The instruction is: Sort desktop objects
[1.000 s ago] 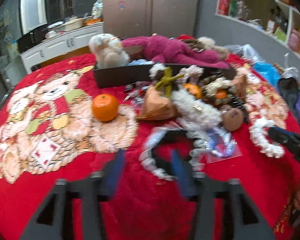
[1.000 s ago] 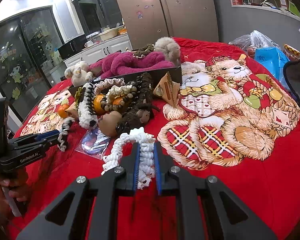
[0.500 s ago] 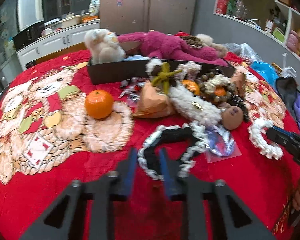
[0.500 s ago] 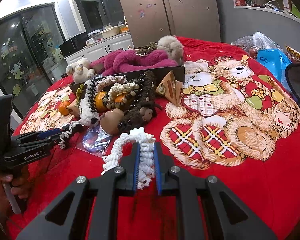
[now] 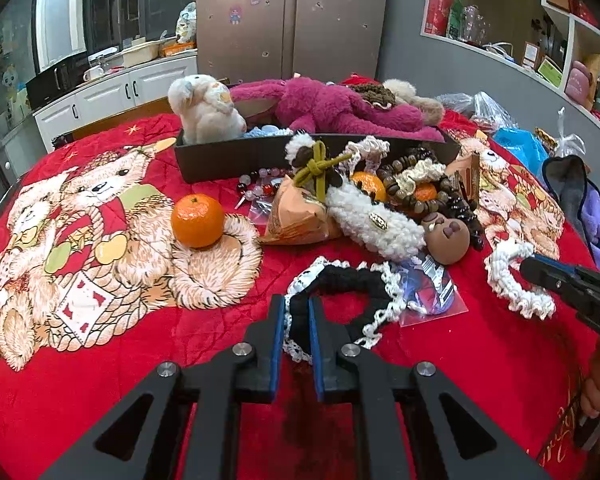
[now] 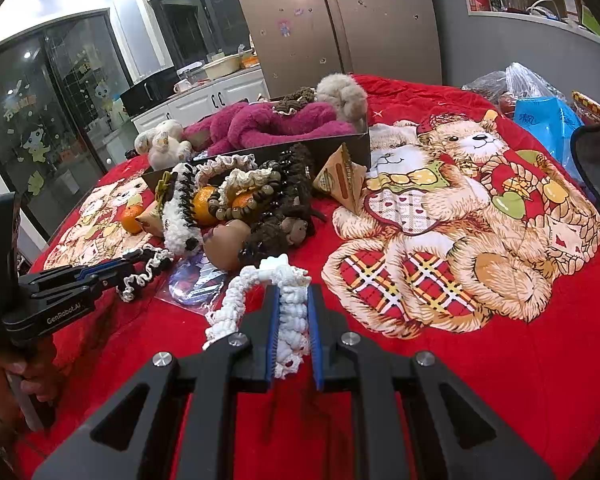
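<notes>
Two grips set: our left gripper (image 5: pixel 296 330) has just closed on the black scrunchie (image 5: pixel 340 286), right gripper (image 6: pixel 292 330) pinches the white scrunchie (image 6: pixel 290 312). Next: lift both toward the box (image 5: pixel 236 156).

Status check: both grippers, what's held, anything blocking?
Left gripper just closed on black scrunchie. Right gripper shut on white scrunchie. Both on red cloth; clutter pile ahead.
</notes>
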### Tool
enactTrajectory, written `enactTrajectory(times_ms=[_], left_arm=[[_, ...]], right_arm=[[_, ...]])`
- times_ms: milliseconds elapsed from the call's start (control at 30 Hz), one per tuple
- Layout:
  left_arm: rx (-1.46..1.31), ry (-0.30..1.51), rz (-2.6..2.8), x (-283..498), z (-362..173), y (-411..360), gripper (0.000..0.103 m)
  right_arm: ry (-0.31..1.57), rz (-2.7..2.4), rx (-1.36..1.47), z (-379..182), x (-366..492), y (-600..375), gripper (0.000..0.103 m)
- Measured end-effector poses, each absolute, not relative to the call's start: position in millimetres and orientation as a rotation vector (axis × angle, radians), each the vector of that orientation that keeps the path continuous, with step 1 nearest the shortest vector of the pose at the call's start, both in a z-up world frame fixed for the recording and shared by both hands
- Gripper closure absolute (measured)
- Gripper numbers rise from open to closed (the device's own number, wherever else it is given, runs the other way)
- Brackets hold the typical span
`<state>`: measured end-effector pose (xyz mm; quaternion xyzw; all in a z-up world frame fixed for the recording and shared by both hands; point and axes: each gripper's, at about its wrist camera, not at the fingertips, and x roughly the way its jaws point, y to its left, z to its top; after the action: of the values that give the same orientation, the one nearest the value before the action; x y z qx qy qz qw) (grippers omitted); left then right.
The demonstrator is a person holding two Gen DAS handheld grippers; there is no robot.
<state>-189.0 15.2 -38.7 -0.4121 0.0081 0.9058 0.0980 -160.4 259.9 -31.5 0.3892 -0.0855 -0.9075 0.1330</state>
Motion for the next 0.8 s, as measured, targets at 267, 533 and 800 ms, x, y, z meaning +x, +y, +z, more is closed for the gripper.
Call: enactTrajectory(times_ms=[267, 533, 800], left_arm=[[-1.194, -0.015, 2.702, -184, -26, 8, 0.091], [-1.096, -0.022, 2.722, -167, 1, 10, 0.091], [-1.035, -0.022, 2.743, -147, 20, 17, 0.091]], right_arm=[[-0.284, -2.630, 1.084, -22, -155, 259, 0.089], [-0.325, -2.586, 1.050, -13, -150, 249, 0.089], [-0.256, -2.596, 0.950, 6, -132, 231, 0.089]])
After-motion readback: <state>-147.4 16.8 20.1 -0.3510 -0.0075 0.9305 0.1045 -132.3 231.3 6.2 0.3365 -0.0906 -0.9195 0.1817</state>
